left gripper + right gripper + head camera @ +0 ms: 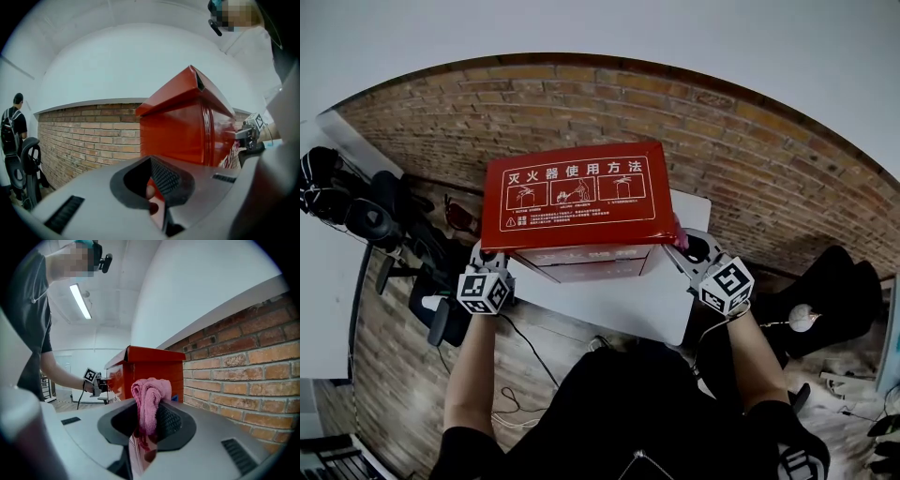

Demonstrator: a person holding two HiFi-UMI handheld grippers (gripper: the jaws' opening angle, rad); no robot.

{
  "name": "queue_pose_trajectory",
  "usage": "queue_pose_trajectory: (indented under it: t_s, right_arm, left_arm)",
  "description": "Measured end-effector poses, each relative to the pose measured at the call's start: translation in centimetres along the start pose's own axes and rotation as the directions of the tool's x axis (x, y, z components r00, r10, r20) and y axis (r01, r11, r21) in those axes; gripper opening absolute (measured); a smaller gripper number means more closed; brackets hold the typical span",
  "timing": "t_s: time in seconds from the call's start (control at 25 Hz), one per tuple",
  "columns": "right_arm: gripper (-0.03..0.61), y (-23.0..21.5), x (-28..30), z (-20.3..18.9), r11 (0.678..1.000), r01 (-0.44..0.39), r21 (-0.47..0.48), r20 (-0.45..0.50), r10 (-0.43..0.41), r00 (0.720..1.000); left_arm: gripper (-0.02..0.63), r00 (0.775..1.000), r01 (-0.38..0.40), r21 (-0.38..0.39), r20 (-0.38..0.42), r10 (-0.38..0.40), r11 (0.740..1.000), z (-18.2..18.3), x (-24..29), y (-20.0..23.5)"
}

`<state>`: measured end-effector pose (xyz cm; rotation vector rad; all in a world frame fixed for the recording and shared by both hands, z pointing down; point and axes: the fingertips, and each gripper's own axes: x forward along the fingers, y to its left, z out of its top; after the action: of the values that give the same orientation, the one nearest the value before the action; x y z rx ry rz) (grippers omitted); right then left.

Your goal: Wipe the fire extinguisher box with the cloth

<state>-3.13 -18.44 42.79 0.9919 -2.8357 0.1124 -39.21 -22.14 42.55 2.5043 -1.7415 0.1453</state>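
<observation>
The red fire extinguisher box (572,192) stands on a white table (609,305), its instruction lid facing up. My left gripper (487,255) is at the box's lower left corner, its jaws shut with nothing seen between them. In the left gripper view the box (187,131) rises just beyond that gripper (152,190). My right gripper (689,246) is at the box's right side, shut on a pink cloth (680,239). In the right gripper view the bunched cloth (150,399) sticks up from the jaws (147,420), with the box (145,364) behind it.
A brick wall (750,150) runs close behind the table. Dark office chairs (366,216) crowd the left side, and a black bag (834,291) lies on the floor at the right. Cables (534,356) trail under the table. A person with a backpack (11,126) stands far left.
</observation>
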Motion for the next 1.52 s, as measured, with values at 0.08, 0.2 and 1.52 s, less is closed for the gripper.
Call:
queue_pose_trajectory:
  t_s: [0.08,0.2,1.52]
  right_arm:
    - [0.103,0.4,-0.1,0.1,1.0,0.017,0.009,-0.001,-0.017,1.0]
    - [0.103,1.2,-0.5,0.0,0.999,0.045,0.019,-0.005,-0.045,0.999]
    - [0.103,12.4,-3.9,-0.8,0.947,0.274,0.17,0.013,-0.28,0.96]
  left_arm:
    - [0.029,1.0,0.023,-0.001,-0.002,-0.023,1.0,0.1,0.5,0.2]
    - [0.029,0.998,0.062,-0.001,-0.006,-0.062,0.998,0.2,1.2,0.6]
    - [0.029,0.989,0.133,0.094,0.058,-0.139,0.987,1.5,8.4,3.6]
